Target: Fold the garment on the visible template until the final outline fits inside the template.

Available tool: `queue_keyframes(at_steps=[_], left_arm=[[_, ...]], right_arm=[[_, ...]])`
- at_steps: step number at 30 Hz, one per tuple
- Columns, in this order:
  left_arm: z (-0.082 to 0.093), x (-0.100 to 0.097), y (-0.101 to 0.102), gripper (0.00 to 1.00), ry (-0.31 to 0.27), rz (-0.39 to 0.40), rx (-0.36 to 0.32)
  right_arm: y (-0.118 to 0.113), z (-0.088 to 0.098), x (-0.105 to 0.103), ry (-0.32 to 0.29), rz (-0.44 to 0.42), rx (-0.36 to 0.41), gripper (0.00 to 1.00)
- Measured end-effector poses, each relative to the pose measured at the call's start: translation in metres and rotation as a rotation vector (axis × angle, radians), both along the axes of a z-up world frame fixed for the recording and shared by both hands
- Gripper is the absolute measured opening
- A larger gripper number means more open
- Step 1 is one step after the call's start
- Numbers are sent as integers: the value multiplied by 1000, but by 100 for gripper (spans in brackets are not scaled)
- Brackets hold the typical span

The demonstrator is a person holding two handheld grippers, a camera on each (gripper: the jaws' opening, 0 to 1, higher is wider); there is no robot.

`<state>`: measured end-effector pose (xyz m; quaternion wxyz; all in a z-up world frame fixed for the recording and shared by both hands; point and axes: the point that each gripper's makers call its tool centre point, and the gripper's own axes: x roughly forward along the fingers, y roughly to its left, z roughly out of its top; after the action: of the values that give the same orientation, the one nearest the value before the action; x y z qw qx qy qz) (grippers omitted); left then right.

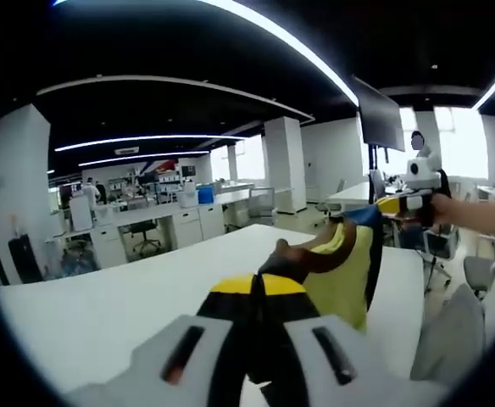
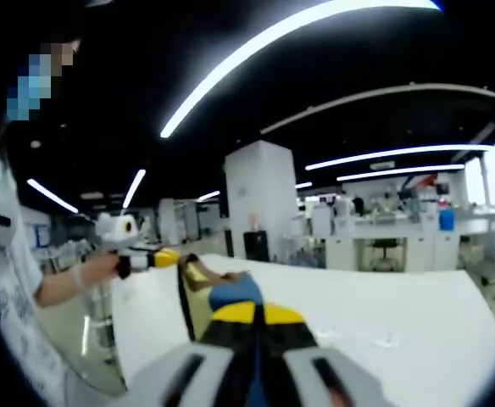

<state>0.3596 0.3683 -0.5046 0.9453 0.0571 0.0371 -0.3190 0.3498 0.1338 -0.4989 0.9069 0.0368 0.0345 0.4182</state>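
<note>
Garment stretched between two grippers above the table

In the left gripper view the garment [image 1: 341,275] runs from the left gripper [image 1: 260,339] at the near bottom up and right to the right gripper [image 1: 400,203], over the table [image 1: 103,314]; desks [image 1: 158,220] and a pillar [image 1: 286,165] stand behind, a monitor [image 1: 379,114] above right

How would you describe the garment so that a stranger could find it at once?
Look at the large white table. Above it, the garment hangs stretched between the left gripper and the right gripper. It is the one multicoloured thing there: yellow, black, brown and blue.
</note>
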Motion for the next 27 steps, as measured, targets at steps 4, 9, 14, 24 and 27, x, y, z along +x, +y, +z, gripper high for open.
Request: queue_keyframes(at_steps=[4, 9, 14, 24, 27], left_arm=[[-22, 30, 1, 0, 44, 9, 4], [-59, 60, -1, 0, 129, 25, -14], [-90, 91, 3, 0, 189, 43, -17], [-156, 153, 8, 0, 301, 86, -22], [-176, 169, 10, 0, 327, 96, 14]], right_arm=[[-1, -20, 30, 36, -24, -37, 0], [-4, -52, 69, 99, -44, -51, 0], [0, -78, 104, 142, -54, -76, 0], [2, -150, 171, 258, -85, -148, 0], [1, -171, 187, 293, -84, -169, 0]])
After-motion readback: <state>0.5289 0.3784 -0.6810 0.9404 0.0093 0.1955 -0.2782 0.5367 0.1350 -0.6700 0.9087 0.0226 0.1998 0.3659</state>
